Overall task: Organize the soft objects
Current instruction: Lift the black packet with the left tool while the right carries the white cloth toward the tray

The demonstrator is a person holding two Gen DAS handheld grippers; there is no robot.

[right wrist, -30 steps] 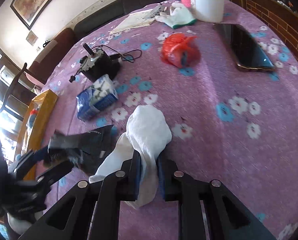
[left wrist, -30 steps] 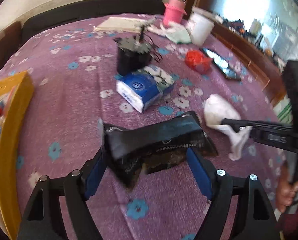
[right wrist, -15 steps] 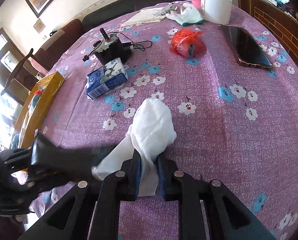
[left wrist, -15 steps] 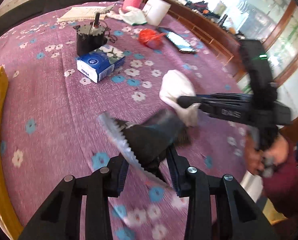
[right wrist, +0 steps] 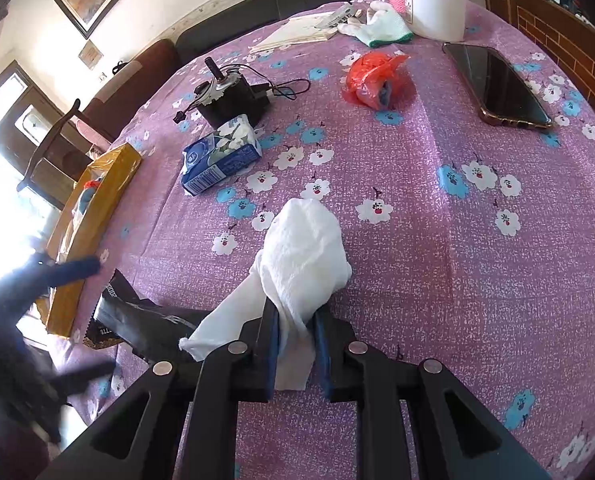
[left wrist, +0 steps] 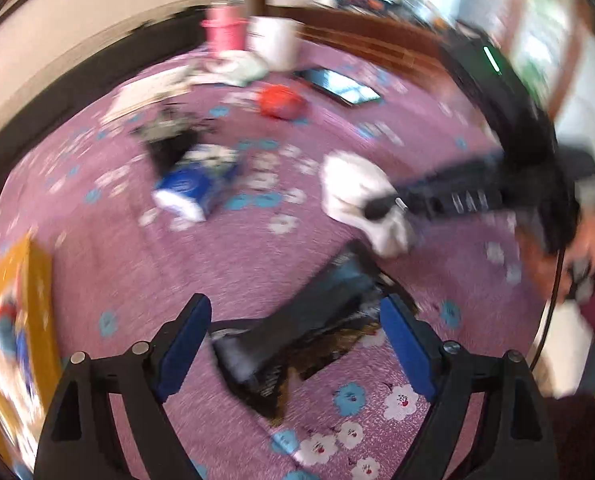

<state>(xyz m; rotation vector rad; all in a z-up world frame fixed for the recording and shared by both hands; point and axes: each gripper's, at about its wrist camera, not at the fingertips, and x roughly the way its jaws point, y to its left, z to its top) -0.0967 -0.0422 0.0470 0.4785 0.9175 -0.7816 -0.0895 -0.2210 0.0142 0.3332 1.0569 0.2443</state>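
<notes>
While my right gripper [right wrist: 295, 330] clamps the white cloth [right wrist: 305, 252], my left gripper [left wrist: 293, 330] has just opened, its jaws apart over the black pouch [left wrist: 297, 332].

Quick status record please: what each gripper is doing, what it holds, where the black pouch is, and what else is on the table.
left gripper: open, jaws just opened, nothing gripped
black pouch: lying on the purple tablecloth between the open fingers, released
right gripper: shut on white cloth
nearby: blue tissue pack, red bag, phone, yellow box
left view: motion-blurred
</notes>
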